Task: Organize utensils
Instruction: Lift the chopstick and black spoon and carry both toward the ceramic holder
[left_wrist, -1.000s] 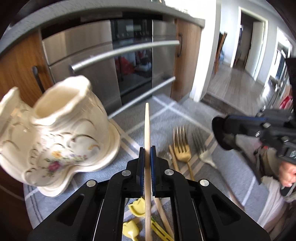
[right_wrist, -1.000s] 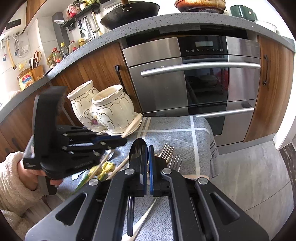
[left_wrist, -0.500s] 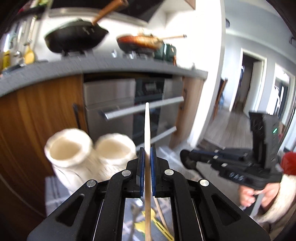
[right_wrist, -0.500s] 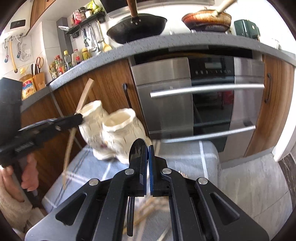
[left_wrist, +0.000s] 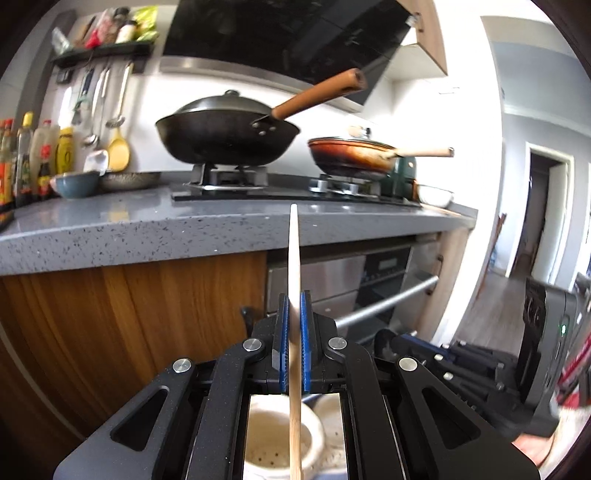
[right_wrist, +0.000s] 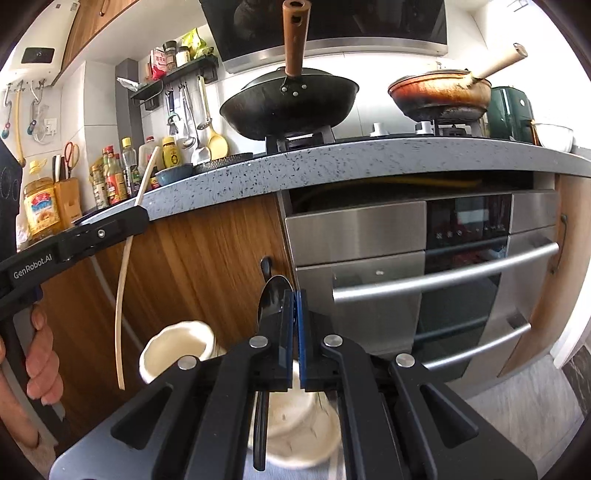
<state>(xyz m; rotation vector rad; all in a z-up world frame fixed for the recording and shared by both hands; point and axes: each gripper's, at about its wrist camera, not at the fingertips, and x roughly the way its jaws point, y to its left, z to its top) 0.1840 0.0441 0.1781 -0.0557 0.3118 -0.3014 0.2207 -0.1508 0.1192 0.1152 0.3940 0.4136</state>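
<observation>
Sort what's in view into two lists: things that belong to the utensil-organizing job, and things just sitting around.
Part of the job:
- wooden chopstick, clamped in the left gripper
- black spoon, clamped in the right gripper
- cream ceramic holder, its openings below both utensils

Just lying about:
- black wok
- orange pan
- sauce bottles
- oven

Both grippers have risen from the cloth. The wooden stick (left_wrist: 294, 280) and black spoon (right_wrist: 272, 295) now hang above the cream holder (right_wrist: 177, 350).
</observation>
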